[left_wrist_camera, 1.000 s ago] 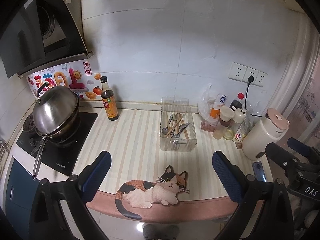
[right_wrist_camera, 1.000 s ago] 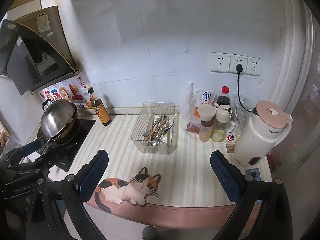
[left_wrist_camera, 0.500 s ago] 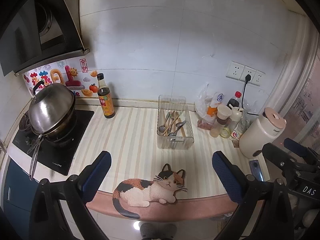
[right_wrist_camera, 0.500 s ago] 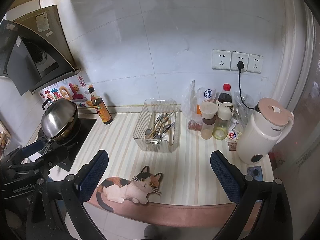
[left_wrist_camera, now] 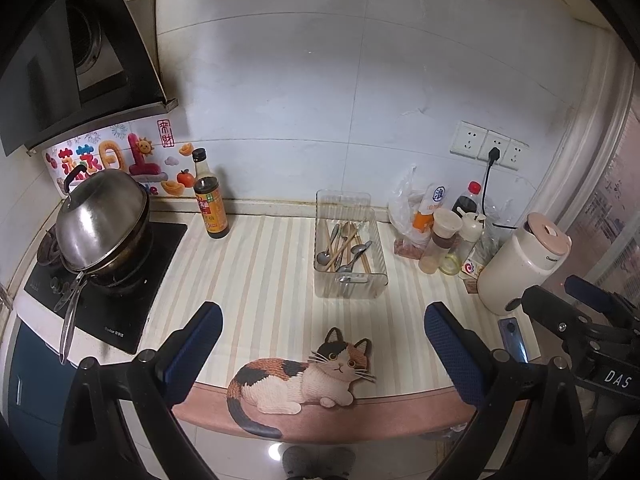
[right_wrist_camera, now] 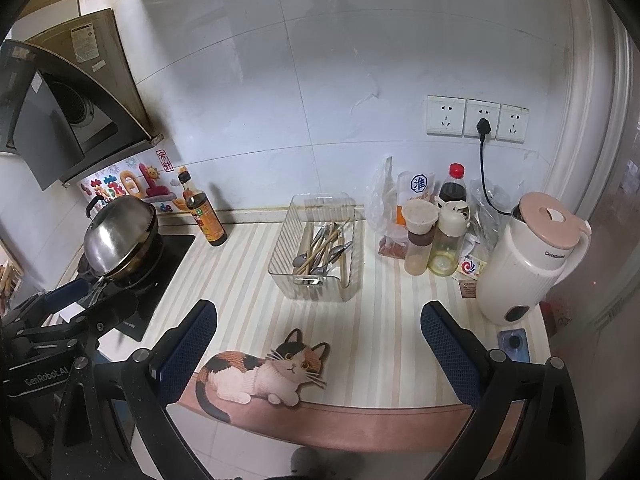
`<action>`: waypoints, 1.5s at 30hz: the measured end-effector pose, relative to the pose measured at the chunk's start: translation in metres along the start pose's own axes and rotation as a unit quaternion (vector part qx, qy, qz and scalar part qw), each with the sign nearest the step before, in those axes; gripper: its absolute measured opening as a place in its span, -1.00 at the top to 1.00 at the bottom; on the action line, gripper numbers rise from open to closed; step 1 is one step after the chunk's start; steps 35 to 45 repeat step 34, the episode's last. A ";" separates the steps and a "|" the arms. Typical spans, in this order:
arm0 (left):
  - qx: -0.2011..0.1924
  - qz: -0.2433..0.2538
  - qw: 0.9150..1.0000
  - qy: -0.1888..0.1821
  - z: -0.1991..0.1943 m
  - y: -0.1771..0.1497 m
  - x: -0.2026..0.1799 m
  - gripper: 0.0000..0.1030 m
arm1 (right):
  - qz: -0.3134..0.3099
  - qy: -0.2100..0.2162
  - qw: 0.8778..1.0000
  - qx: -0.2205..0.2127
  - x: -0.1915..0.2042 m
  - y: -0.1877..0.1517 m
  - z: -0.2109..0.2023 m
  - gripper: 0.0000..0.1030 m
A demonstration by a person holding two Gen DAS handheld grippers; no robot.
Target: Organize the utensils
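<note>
A clear plastic bin (left_wrist_camera: 349,285) stands on the striped counter, holding metal spoons (left_wrist_camera: 322,257) and wooden chopsticks (left_wrist_camera: 340,246) mixed together. It also shows in the right wrist view (right_wrist_camera: 320,292). My left gripper (left_wrist_camera: 320,340) is open and empty, held back over the counter's front edge, well short of the bin. My right gripper (right_wrist_camera: 318,340) is open and empty, also back at the front edge. Each gripper shows at the side of the other's view.
A cat-shaped mat (left_wrist_camera: 300,376) lies at the counter's front edge. A covered wok (left_wrist_camera: 100,224) sits on the stove at left, a soy sauce bottle (left_wrist_camera: 210,204) behind. Condiment bottles (left_wrist_camera: 444,240) and a white kettle (left_wrist_camera: 516,264) stand at right.
Both grippers have drawn back and risen slightly from the counter; the bin and bottles look a little smaller. Nothing on the counter has moved.
</note>
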State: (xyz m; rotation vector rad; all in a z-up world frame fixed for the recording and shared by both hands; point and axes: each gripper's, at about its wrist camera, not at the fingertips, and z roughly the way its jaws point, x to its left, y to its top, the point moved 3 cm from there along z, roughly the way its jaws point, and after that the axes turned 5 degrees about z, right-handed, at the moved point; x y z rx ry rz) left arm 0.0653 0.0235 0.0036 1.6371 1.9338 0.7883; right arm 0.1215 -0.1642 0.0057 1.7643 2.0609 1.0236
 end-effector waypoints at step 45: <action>0.001 0.019 1.000 -0.018 -0.005 0.005 0.005 -1.00 | 0.001 0.000 1.000 0.003 0.007 -0.006 -0.002 -1.00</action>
